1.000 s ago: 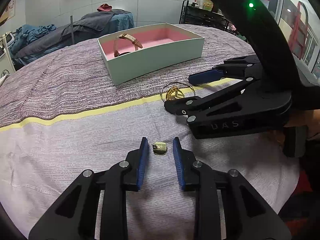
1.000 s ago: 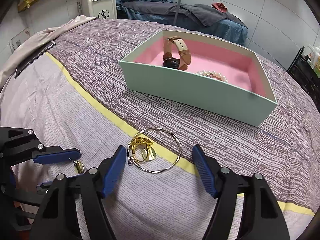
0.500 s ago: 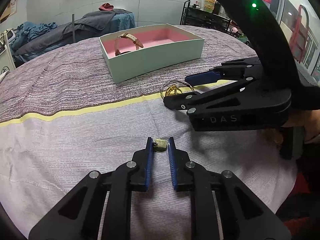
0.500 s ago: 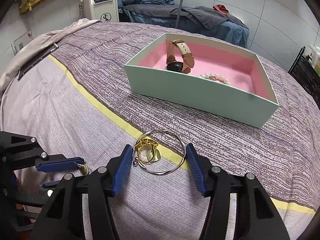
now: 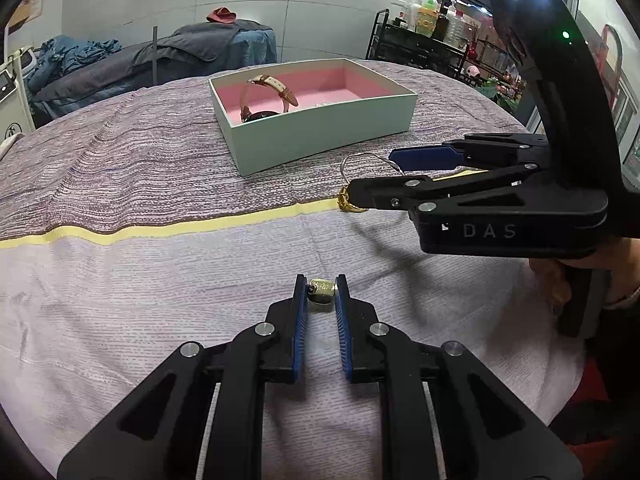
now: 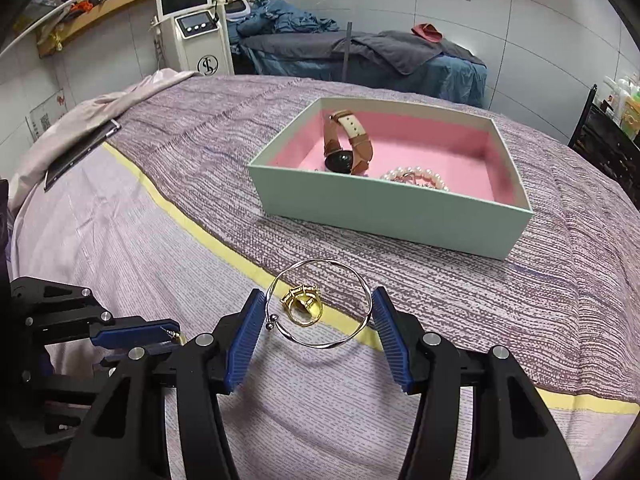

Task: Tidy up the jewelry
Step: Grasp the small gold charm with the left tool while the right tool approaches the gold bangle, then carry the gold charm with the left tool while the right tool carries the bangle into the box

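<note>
My left gripper [image 5: 321, 292] is shut on a small gold earring [image 5: 321, 290], held at the fingertips just above the cloth. My right gripper [image 6: 318, 312] has its blue pads touching both sides of a silver bangle [image 6: 320, 303], which looks slightly raised. A gold ring [image 6: 302, 307] lies inside the bangle on the yellow stripe. The mint box with pink lining [image 6: 384, 208] stands beyond; it holds a brown-strap watch [image 6: 347, 148] and a pearl bracelet [image 6: 416, 175]. The box also shows in the left wrist view [image 5: 320, 132].
The bed is covered with a purple striped cloth [image 6: 200, 152] with a yellow stripe [image 6: 208, 240]. A dark tablet [image 6: 80, 152] lies at the far left edge. A machine with a screen [image 6: 192, 28] and a black shelf rack [image 5: 420, 52] stand beyond the bed.
My left gripper has closed on the gold earring and lifted it slightly. My right gripper has narrowed until its pads touch the silver bangle on both sides.
</note>
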Available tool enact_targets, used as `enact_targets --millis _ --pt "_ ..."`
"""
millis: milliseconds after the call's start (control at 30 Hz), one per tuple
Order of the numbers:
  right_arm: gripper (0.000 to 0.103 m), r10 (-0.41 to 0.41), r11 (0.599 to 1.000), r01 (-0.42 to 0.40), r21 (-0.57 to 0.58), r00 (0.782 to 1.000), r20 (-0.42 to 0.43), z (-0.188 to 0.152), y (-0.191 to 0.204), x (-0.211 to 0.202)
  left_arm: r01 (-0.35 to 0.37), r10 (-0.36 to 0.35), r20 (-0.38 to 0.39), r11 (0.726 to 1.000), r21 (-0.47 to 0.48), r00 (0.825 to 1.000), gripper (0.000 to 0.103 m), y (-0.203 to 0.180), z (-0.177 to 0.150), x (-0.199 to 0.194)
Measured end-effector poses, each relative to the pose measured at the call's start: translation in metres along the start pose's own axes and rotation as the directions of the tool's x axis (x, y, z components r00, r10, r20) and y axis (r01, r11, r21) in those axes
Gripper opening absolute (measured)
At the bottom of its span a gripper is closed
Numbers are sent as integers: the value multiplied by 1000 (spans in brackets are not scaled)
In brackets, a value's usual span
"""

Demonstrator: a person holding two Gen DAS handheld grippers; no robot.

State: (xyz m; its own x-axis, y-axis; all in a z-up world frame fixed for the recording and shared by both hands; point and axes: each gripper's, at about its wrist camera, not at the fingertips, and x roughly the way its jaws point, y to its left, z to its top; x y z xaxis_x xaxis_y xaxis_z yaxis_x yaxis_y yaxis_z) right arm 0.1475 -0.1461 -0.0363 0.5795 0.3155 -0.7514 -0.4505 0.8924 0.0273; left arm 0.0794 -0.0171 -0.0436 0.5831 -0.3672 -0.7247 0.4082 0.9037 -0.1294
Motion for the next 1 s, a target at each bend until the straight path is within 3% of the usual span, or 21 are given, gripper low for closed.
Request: enact_targets --millis 533,800,1000 --pt "54 -37 998 34 44 996 79 21 -17 -25 -24 22 78 999 26 997 15 12 54 -4" --pt "54 -76 995 71 63 994 82 45 -33 -22 -13 12 79 1000 21 997 14 23 92 11" --pt "54 -106 993 101 64 992 68 71 -45 -8 -9 9 39 1000 13 999 15 31 123 40"
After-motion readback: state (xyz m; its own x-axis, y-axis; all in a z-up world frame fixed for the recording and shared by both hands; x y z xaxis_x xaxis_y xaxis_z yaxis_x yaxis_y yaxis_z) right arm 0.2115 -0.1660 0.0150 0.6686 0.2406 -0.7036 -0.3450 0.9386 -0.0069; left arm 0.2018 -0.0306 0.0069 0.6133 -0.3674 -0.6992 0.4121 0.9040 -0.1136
